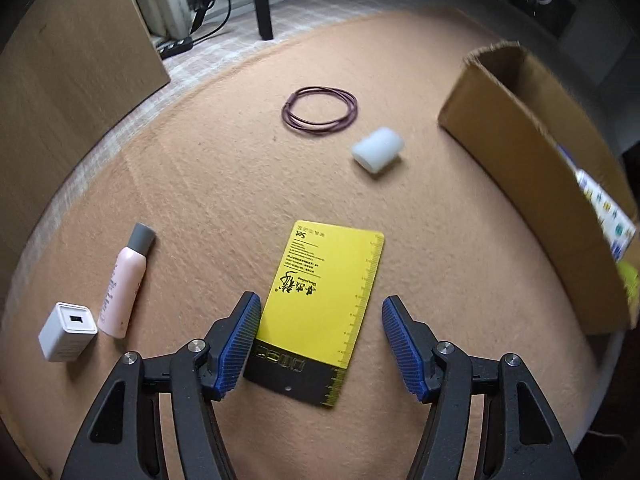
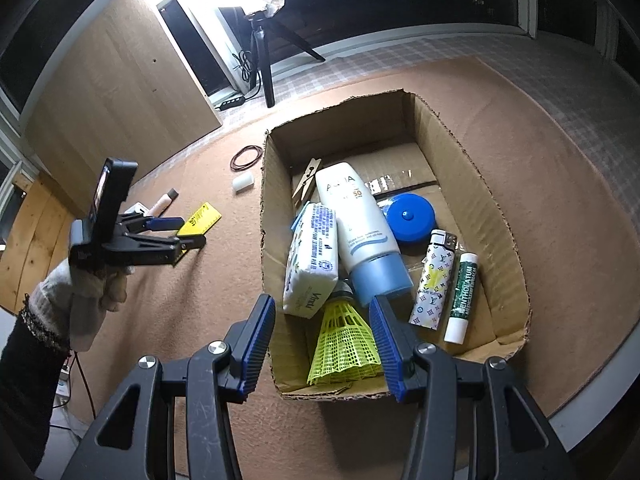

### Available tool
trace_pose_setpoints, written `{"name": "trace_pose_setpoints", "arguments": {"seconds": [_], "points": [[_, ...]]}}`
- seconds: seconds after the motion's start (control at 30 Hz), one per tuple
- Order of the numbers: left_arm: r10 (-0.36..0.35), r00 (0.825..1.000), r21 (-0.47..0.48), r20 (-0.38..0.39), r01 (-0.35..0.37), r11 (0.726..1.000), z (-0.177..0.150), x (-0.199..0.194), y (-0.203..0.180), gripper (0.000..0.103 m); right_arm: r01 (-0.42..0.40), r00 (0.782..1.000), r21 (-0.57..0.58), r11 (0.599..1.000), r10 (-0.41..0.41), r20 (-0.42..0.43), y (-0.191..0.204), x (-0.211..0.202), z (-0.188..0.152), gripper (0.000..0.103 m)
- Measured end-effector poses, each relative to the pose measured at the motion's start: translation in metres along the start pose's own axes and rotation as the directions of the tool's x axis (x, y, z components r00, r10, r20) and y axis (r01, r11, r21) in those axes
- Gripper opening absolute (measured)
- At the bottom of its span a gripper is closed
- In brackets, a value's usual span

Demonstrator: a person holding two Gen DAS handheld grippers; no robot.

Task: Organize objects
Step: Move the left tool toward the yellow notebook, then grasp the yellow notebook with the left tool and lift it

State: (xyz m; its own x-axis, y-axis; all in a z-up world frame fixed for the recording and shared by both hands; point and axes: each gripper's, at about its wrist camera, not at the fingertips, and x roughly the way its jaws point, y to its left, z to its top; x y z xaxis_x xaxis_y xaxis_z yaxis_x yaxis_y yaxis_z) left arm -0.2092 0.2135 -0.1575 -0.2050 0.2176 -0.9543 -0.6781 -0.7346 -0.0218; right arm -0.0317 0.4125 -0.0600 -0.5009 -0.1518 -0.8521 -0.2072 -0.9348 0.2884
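My left gripper is open, its blue fingers on either side of the near half of a yellow and black ruler card lying flat on the tan mat. My right gripper is open and empty above the near end of a cardboard box, just over a yellow shuttlecock inside it. The box also holds a sunscreen tube, a tissue pack, a blue round case, a lighter, a lip balm and a clothespin.
On the mat lie a pink bottle, a white charger, a white foam roll and a coil of dark rubber bands. The box stands at the right. A tripod leg and a wooden panel stand beyond the mat.
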Motion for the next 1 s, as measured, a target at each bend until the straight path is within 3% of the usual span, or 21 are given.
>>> {"name": "trace_pose_setpoints", "arguments": {"seconds": [0.07, 0.27, 0.53, 0.87, 1.0], "points": [[-0.001, 1.0, -0.006, 0.008, 0.001, 1.0, -0.001, -0.003, -0.002, 0.057, -0.003, 1.0, -0.001, 1.0, 0.003, 0.0, 0.001, 0.0, 0.0, 0.045], [0.028, 0.999, -0.027, 0.021, -0.027, 0.999, -0.003, -0.004, -0.005, 0.057, -0.004, 1.0, 0.002, 1.0, 0.004, 0.002, 0.001, 0.0, 0.0, 0.045], [-0.002, 0.998, -0.069, 0.069, 0.007, 0.998, -0.006, -0.025, -0.013, 0.056, 0.001, 1.0, 0.013, 1.0, -0.001, 0.02, -0.008, -0.005, 0.0, 0.045], [-0.057, 0.971, -0.016, 0.233, 0.063, 0.998, 0.022, -0.085, -0.069, 0.056, 0.013, 0.999, -0.005, 1.0, -0.013, 0.036, -0.011, -0.01, 0.003, 0.045], [-0.09, 0.961, 0.022, 0.261, 0.088, 0.996, 0.041, -0.091, -0.095, 0.056, 0.013, 0.999, -0.004, 1.0, -0.012, 0.035, -0.013, -0.01, 0.001, 0.045]]}}
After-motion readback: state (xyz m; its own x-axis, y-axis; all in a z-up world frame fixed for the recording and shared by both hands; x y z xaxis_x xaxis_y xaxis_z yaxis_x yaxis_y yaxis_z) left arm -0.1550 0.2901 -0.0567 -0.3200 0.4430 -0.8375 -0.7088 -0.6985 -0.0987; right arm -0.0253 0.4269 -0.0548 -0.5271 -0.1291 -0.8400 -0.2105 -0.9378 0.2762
